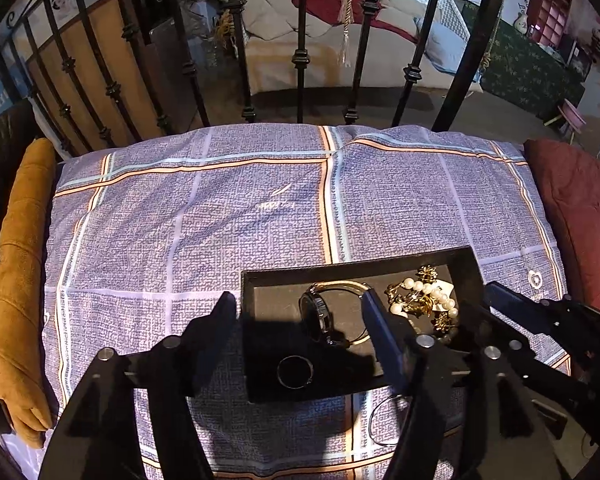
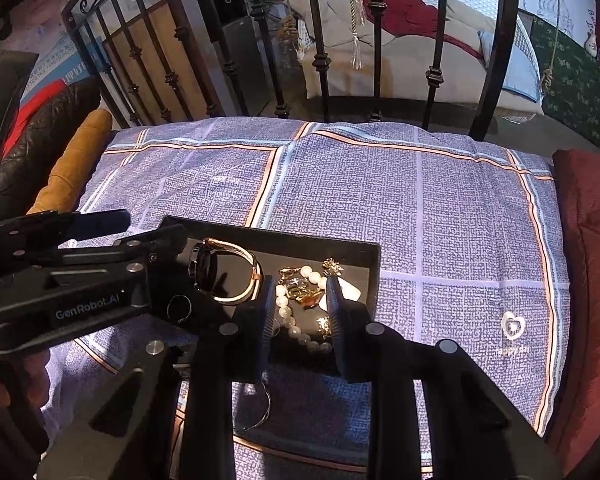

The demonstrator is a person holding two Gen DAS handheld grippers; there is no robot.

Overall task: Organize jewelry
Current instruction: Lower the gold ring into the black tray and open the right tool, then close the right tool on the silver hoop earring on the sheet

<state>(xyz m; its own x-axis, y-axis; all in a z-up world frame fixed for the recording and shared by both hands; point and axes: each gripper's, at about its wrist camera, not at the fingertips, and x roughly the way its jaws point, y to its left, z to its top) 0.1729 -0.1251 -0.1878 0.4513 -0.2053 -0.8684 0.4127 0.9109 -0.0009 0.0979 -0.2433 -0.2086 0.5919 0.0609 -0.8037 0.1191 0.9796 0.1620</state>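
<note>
— Plaid cloth over the cushion, then the black tray on its near right part. Where were you?

— My left gripper straddled the tray's left half, jaws wide, nothing held. My right gripper hung jaws parted and empty over the pearl bracelet.

— And loose pieces?

— Watch and ring lay in the tray. A thin bangle lay outside it, just nearer than the tray's near edge, below my right jaws; I judged that arm nearer.
</note>
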